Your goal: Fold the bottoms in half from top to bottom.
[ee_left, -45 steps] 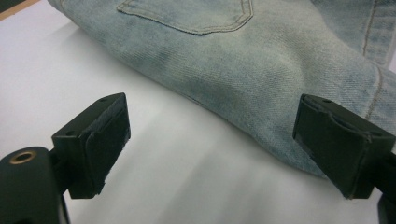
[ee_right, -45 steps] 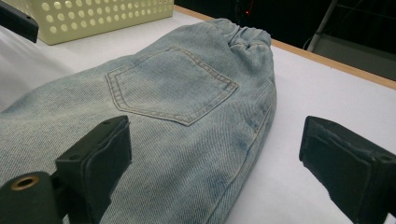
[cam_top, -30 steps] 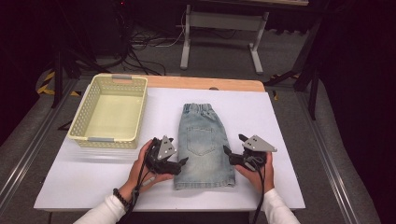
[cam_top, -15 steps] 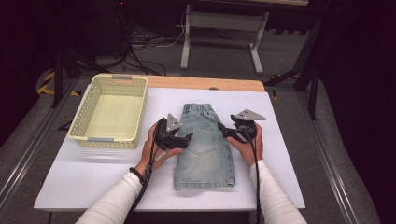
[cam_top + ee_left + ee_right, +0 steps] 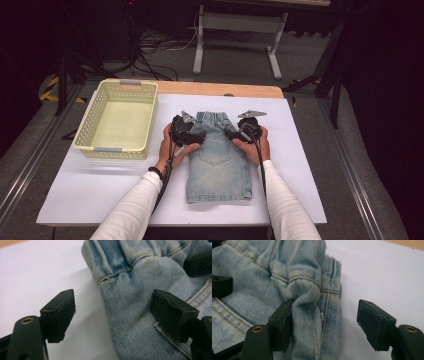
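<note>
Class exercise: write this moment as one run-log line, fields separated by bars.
item: light-blue denim shorts flat on white table sheet | left gripper: open, straddling waistband edge | right gripper: open, straddling opposite edge | yellow plastic basket: empty

Denim shorts (image 5: 218, 159) lie flat on the white table (image 5: 300, 165), waistband away from the person. The left gripper (image 5: 196, 136) and the right gripper (image 5: 232, 134) rest on the shorts' upper part, one at either edge. A yellow basket (image 5: 85, 131) stands left of the shorts.

Dim room, cables (image 5: 150, 47) on grey floor (image 5: 235, 65)
</note>
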`<state>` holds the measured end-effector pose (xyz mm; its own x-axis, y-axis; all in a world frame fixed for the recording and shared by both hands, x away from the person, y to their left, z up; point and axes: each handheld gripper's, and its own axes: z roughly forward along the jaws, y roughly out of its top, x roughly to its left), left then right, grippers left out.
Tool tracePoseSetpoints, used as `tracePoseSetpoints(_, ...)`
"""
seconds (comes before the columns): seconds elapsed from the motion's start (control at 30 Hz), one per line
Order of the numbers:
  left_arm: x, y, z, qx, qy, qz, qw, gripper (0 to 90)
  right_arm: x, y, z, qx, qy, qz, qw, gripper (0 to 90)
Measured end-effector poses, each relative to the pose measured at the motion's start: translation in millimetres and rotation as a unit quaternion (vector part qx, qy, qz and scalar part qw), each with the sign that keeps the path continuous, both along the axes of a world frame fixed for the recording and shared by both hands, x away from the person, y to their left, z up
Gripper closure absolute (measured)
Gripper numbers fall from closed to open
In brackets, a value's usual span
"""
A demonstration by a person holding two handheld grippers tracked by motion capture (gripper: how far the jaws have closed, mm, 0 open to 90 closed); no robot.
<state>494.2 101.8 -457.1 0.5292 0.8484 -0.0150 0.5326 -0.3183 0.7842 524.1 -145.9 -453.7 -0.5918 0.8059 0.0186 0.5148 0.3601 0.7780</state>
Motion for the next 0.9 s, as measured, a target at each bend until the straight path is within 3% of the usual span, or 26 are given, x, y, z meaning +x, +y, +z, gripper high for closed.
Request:
tracePoseSetpoints(0.13,2.9,-6.7,-0.8,0.017,0.025,-0.016,0.9994,29.8,5.5,0.0,-2.8,0.009,0.019,0.012,0.9997,38.9)
tracePoseSetpoints(0.17,3.9,-6.0,-0.5,0.008,0.036,-0.026,0.999,32.5,5.8,0.8,-3.1,0.011,0.026,0.021,0.9994,43.1)
tracePoseSetpoints(0.2,5.1,-5.2,-0.7,-0.003,0.045,-0.034,0.9984,41.0,6.0,1.3,-3.0,0.01,0.027,0.026,0.9992,46.4)
tracePoseSetpoints(0.4,9.1,-1.8,0.1,-0.024,0.063,-0.054,0.9962,57.4,4.7,1.7,-1.8,0.024,0.037,0.043,0.9981,64.6)
tracePoseSetpoints(0.5,8.0,-3.4,1.0,-0.022,0.062,-0.068,0.9955,69.4,3.9,1.0,-1.3,0.029,0.04,0.046,0.9977,71.8)
tracePoseSetpoints(0.57,6.8,-4.4,2.0,-0.018,0.06,-0.071,0.9955,72.8,2.3,1.0,0.1,0.025,0.037,0.045,0.998,74.8)
tracePoseSetpoints(0.73,4.5,-3.7,5.1,-0.021,0.051,-0.073,0.9958,75.1,-4.3,0.2,3.8,0.026,0.018,0.039,0.9987,76.9)
tracePoseSetpoints(0.9,-1.4,-6.4,14.1,-0.018,0.023,-0.075,0.9967,75.5,-13.4,-4.0,9.8,0.04,-0.007,0.031,0.9987,77.3)
